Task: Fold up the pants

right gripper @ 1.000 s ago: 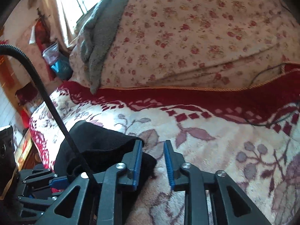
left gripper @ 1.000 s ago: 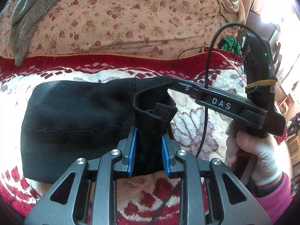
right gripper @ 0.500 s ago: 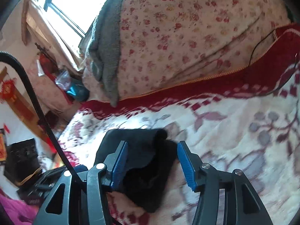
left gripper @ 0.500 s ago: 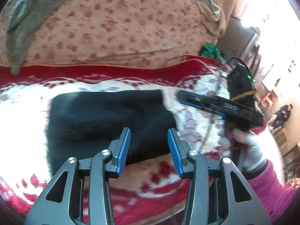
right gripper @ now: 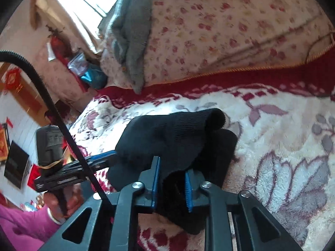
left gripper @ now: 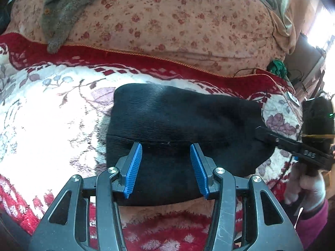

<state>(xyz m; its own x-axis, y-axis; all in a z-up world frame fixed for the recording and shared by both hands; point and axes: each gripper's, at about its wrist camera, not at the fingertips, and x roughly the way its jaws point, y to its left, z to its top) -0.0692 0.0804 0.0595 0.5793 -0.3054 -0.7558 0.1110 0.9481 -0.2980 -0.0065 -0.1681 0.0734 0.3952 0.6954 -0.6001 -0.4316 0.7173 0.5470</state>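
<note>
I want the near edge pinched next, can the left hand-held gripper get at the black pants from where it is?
Probably yes: the left hand-held gripper stands open right over the pants, nothing between.

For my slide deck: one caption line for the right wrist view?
Right gripper pinching folded black ribbed-knit pants on a cream-and-red floral plush blanket.

Plush cream blanket [left gripper: 52,113] with mauve flowers and a dark red border spread across the bed. Behind it, a bulky pink quilt [left gripper: 178,23] in a small red floral print, a grey fleece cloth [left gripper: 62,6] draped over its top edge. Bright window [right gripper: 75,6] at the far left of the right wrist view.
</note>
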